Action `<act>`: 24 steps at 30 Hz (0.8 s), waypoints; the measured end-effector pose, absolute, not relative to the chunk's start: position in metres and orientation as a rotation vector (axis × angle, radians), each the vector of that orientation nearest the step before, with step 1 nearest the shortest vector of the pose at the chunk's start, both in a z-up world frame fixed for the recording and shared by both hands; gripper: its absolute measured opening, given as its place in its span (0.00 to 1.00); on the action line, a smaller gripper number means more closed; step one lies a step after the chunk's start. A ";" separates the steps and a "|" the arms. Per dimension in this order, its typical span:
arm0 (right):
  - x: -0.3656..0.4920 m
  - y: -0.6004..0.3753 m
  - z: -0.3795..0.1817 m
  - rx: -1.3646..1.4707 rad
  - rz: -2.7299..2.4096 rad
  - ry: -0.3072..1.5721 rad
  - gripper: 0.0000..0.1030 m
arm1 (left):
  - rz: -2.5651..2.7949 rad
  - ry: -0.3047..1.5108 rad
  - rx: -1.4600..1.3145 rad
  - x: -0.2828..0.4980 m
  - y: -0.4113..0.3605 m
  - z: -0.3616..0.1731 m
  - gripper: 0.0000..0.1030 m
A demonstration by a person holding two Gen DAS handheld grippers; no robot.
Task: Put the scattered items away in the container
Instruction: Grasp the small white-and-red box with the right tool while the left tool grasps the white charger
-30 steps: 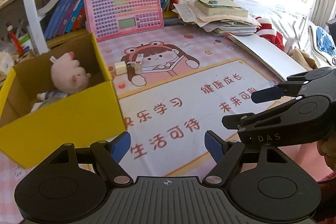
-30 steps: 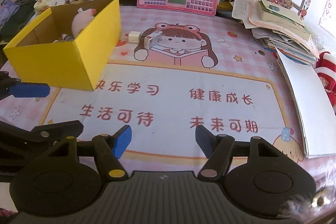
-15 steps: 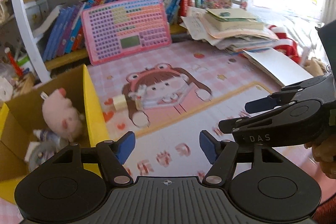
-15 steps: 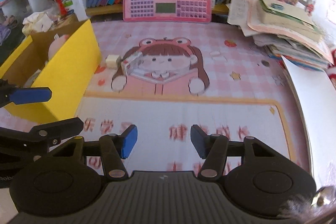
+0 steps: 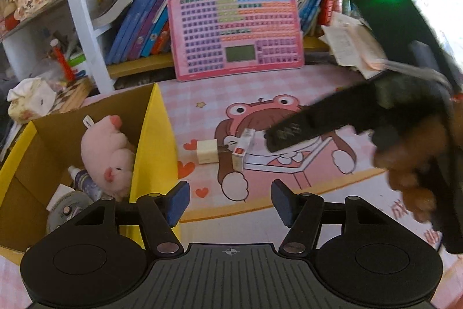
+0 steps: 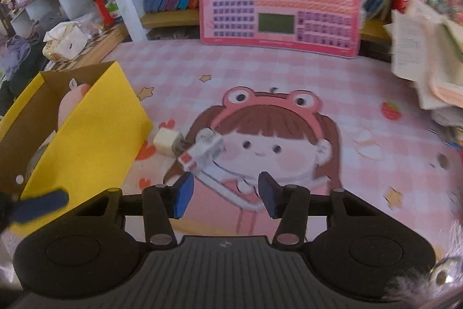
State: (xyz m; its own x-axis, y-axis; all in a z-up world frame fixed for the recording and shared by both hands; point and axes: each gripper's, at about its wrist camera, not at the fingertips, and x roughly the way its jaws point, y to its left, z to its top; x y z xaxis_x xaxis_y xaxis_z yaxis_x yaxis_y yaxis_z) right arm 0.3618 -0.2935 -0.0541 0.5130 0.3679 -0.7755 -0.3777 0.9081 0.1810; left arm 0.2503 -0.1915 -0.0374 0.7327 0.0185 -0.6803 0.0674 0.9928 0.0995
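Yellow box [image 5: 153, 152] is sitting at left, plush pig [image 5: 104, 149] already lying inside. Carton [image 6: 202, 149] is lying just right of the box, touching the charger [image 6: 165, 140]; both look light, rigid, probably easy to pinch across the short sides. Carton is white with a red end, charger cream. Right gripper [image 6: 222, 194] is reaching in with jaws apart, left gripper [image 5: 228, 201] likewise apart, both holding nothing
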 end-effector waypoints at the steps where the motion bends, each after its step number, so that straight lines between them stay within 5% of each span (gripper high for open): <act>1: 0.369 -0.289 -0.058 -0.010 0.460 0.941 0.45 | -0.018 0.751 0.125 0.254 -0.192 -0.039 0.60; 12: 0.427 -0.253 -0.087 0.020 0.504 1.072 0.32 | 0.055 0.762 0.158 0.280 -0.195 -0.049 0.60; 15: 0.432 -0.258 -0.086 0.008 0.509 1.072 0.15 | 0.066 0.749 0.154 0.288 -0.198 -0.050 0.60; 24: 0.424 -0.310 -0.062 -0.049 0.463 0.927 0.13 | 0.156 0.741 0.147 0.326 -0.214 -0.061 0.51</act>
State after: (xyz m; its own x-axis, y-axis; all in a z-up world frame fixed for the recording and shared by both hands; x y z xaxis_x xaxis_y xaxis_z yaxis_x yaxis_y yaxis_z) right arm 0.4239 -0.3098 -0.0616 0.5097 0.3639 -0.7796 -0.4050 0.9010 0.1558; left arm 0.3262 -0.2144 -0.0612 0.7274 0.1932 -0.6585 -0.0896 0.9781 0.1880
